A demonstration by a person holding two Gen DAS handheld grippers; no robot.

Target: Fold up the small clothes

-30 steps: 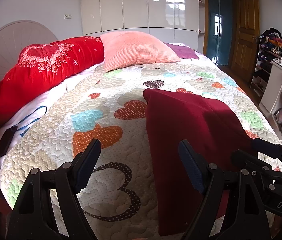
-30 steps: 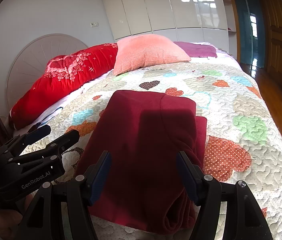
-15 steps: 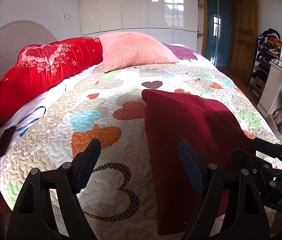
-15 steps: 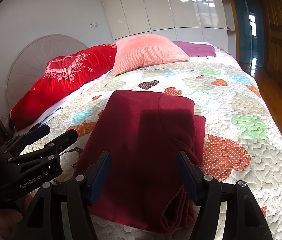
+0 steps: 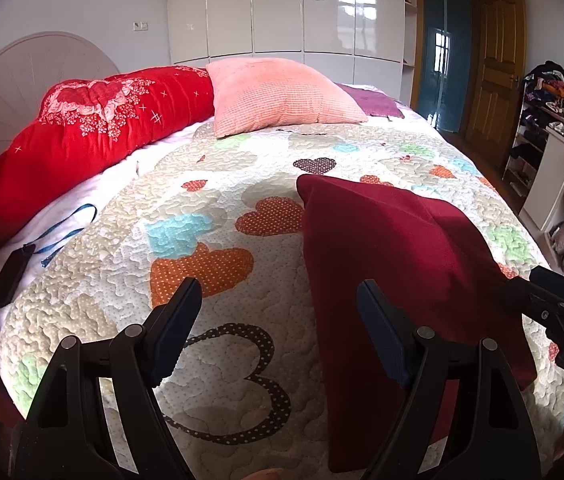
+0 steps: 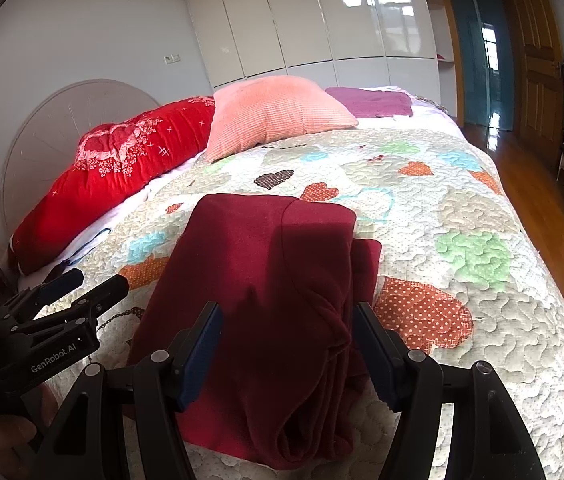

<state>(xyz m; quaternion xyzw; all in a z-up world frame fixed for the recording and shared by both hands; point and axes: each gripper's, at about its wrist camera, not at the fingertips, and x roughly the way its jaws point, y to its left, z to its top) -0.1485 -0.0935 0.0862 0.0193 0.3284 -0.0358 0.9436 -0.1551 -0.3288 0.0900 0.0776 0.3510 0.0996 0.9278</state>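
A dark red garment (image 6: 266,280) lies folded into a long rectangle on the heart-patterned quilt (image 6: 461,208), with thicker folds bunched along its right side. My right gripper (image 6: 287,340) hovers open over its near end, fingers apart above the cloth and nothing pinched. My left gripper (image 5: 280,312) is open above bare quilt just left of the garment (image 5: 381,260); its right finger overlaps the garment's left edge in the picture. Each gripper shows at the edge of the other's view: the right gripper (image 5: 553,300), the left gripper (image 6: 62,304).
A red bolster (image 5: 82,132), a pink pillow (image 5: 278,96) and a purple cloth (image 5: 369,100) sit at the bed's head. A black phone with a blue lanyard (image 5: 8,276) lies on the left. Shelves (image 5: 561,160) and a wooden door (image 5: 497,60) stand on the right.
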